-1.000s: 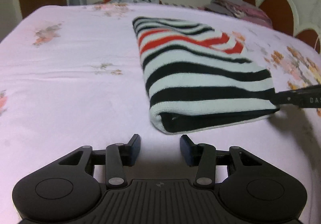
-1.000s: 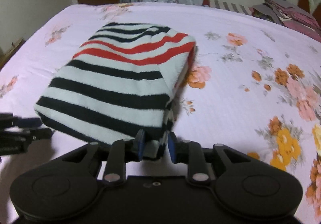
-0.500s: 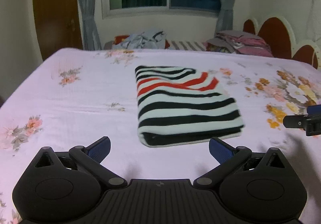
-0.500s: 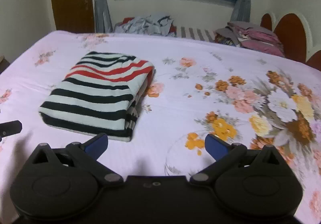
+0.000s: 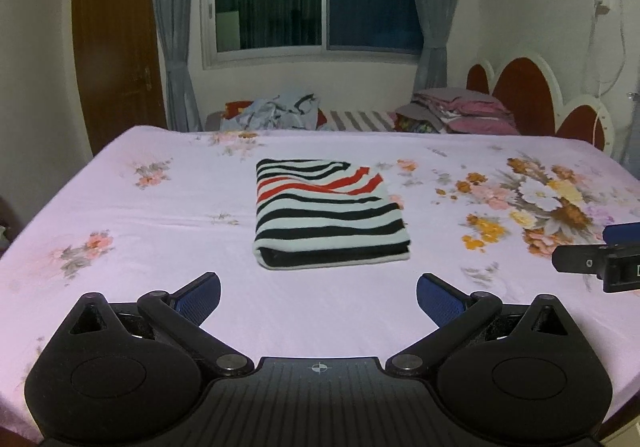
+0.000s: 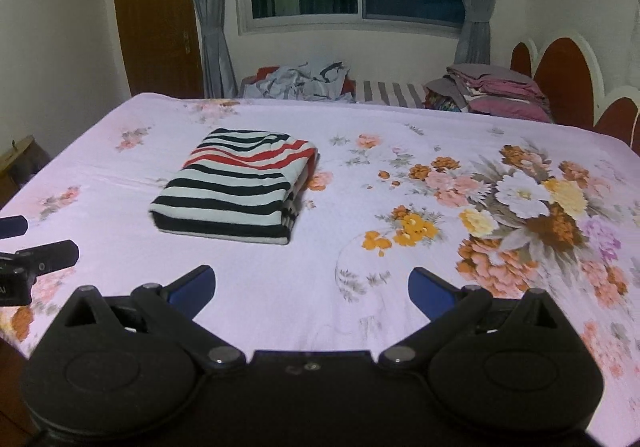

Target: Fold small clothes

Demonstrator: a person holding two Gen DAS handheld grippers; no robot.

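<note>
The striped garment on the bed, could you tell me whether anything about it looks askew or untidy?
Mostly tidy: the black, white and red striped folded garment lies flat on the pink floral bedsheet. Only its right-hand edge shows slightly uneven layers.

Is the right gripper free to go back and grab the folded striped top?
Probably yes. The right gripper is open and empty, with only bare bedsheet between it and the striped top.

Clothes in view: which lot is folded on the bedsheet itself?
The striped garment: black, white and red, a neat rectangle mid-bed. The grey-blue heap and the pink-grey stack sit beyond the far edge.
</note>
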